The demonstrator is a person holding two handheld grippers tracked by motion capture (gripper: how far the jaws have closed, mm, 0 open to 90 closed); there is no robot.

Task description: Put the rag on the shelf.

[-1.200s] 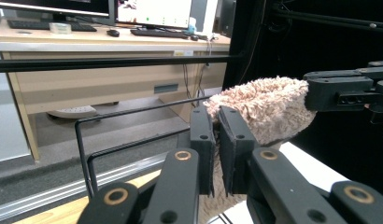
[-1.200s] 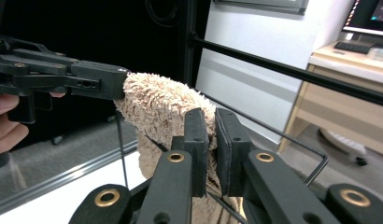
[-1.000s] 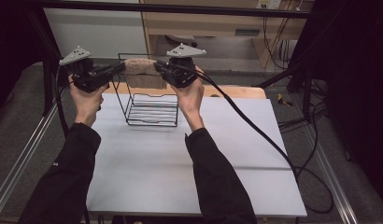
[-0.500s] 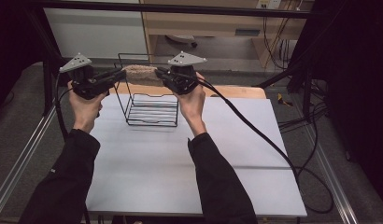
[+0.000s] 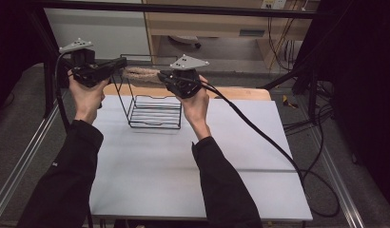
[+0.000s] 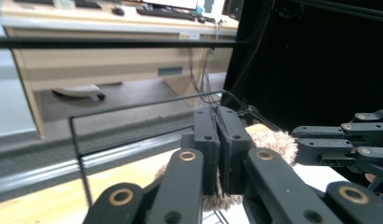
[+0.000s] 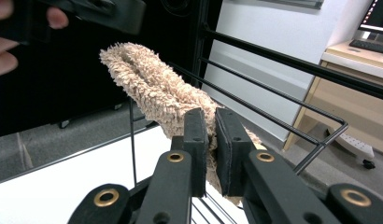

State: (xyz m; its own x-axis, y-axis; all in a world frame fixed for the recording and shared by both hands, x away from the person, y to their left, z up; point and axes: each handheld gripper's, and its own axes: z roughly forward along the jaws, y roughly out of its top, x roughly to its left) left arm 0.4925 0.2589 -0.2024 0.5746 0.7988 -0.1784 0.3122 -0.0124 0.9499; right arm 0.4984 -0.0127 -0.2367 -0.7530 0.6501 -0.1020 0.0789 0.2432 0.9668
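Ideally, both hand-held grippers, left [image 5: 121,64] and right [image 5: 162,77], stay clamped on the fuzzy beige sock [image 5: 140,74], lowering it level into the wire basket [image 5: 154,113].

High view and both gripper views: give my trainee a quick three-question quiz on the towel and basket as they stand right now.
1. True or false: the beige towel lies flat on the white table.
2. Which gripper is shut on the towel? A) left gripper alone B) right gripper alone C) both
3. Fill in: the towel is held stretched above the black wire ____.

Key
1. False: it is held up in the air.
2. C: each clamps one end.
3. basket
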